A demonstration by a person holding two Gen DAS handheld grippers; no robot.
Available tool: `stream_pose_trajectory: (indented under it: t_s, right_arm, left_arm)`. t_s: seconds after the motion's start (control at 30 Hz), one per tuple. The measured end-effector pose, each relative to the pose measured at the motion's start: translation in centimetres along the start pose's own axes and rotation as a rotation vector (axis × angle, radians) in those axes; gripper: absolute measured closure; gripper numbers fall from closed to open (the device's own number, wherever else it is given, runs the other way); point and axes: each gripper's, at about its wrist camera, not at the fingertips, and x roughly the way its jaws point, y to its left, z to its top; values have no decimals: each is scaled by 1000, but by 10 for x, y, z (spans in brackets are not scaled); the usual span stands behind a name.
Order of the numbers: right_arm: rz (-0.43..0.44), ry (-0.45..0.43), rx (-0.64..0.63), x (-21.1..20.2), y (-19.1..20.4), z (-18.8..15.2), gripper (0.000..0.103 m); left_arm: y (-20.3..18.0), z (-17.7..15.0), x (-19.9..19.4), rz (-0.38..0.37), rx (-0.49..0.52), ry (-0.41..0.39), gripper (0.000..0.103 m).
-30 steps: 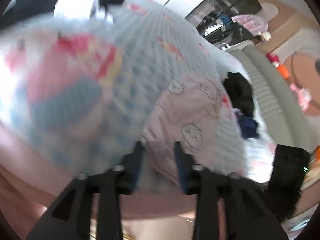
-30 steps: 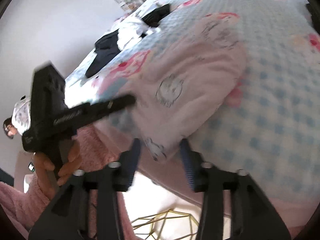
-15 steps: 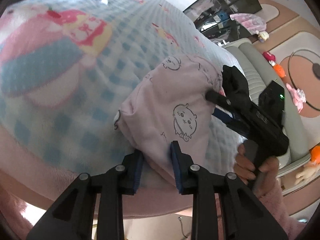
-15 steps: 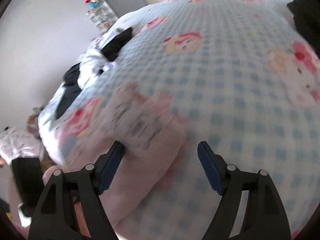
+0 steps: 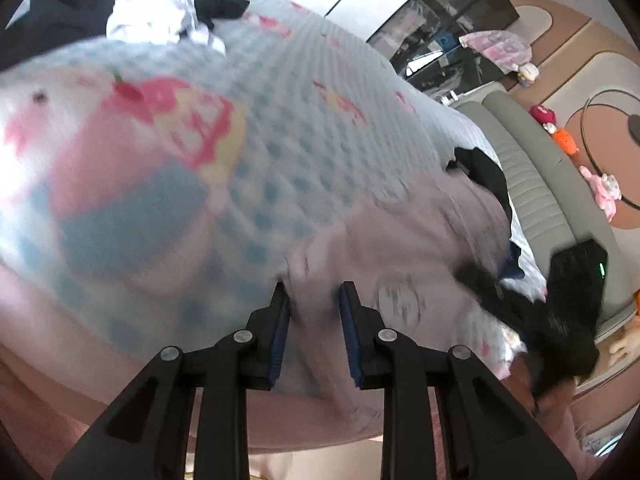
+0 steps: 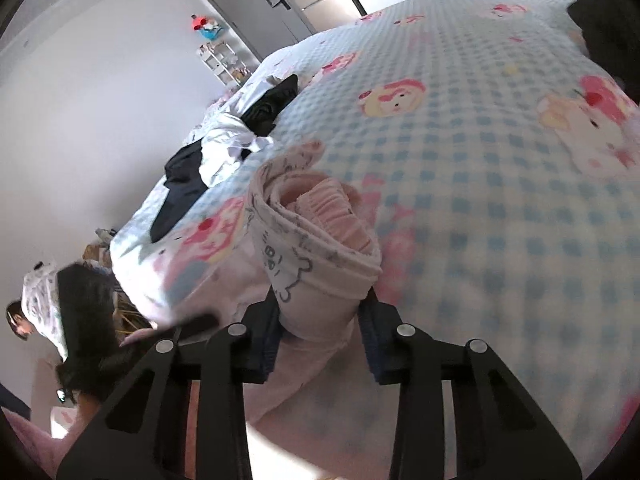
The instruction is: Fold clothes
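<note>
A pale pink garment with small cartoon prints lies near the front edge of the blue-checked bedspread. My left gripper pinches its near edge, with cloth filling the gap between the pads. In the right wrist view the same garment shows as a thick folded bundle with its layers facing me. My right gripper has its jaws closing on that bundle, and both pads touch its sides. Each gripper appears blurred in the other's view: the right gripper and the left gripper.
A heap of black and white clothes lies at the bed's far side. More dark clothes sit by the grey padded bench. Another dark piece is at the far right corner. The bedspread stretches beyond the garment.
The right gripper's jaws stood wide half a second ago and have now come in around the folded bundle. The left gripper has narrowed onto the garment's edge.
</note>
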Motion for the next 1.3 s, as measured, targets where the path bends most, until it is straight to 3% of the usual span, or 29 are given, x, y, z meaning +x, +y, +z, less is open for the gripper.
stream_pose_trajectory:
  t_s: [0.13,0.2,0.23,0.27,0.4,0.5,0.53,0.57,0.63,0.7,0.8,0.93,1.03,1.13,1.2,1.3]
  right_arm:
    - [-81,64,4,-8,9,-22,55]
    - [-152,75,-19,-9,8,-29,48]
    - [-196,66,-19,-11,4,-29,47]
    - [-234,56,-20,-13,-1,-29,47]
    - [-203,-30,-1,-27,-13,-16,30]
    - [-132,-52,-5,-19,-24,1,26]
    - [-116,-37,-3,-11,-26,7,26]
    - [-99,-20,4,1,-29,12,27]
    - [-66,45,30,21,-35,15,58]
    - [-115,30,36,20,-26,14,62]
    - [-105,-40,-5,-16,0,-1,66]
    - [-133,-88,25,-60,10,-23,66]
    - [-198,-88,51,-69,-3,-34,60]
    - [-301,27,102,-47,-38,-44,50]
    - [-238,44,187,-44,-57,-52,36]
    - [-231,5,198,-59,-59,-52,36]
  left_arm:
    - [14,1,7,-24,-30,75,73]
    - [17,-7,13,-58,-57,110,64]
    - [17,-12,16,-66,-62,119,55]
    - [16,-18,19,-71,-59,131,53]
    - [8,-23,29,-63,-36,131,52]
    - [1,-17,32,-86,-37,99,58]
    - [-2,-15,32,-71,-23,88,69]
    - [-7,-14,32,-51,0,79,74]
    - [-19,-9,28,-32,52,71,82]
    - [-33,0,22,-43,100,65,84]
    - [-54,15,13,-98,178,57,84]
    - [-65,18,19,-193,198,94,84]
    - [-62,7,36,-98,209,120,83]
    - [-45,-10,56,31,184,176,81]
    - [-37,-16,51,31,159,159,79]
    - [-39,-15,32,47,155,92,77]
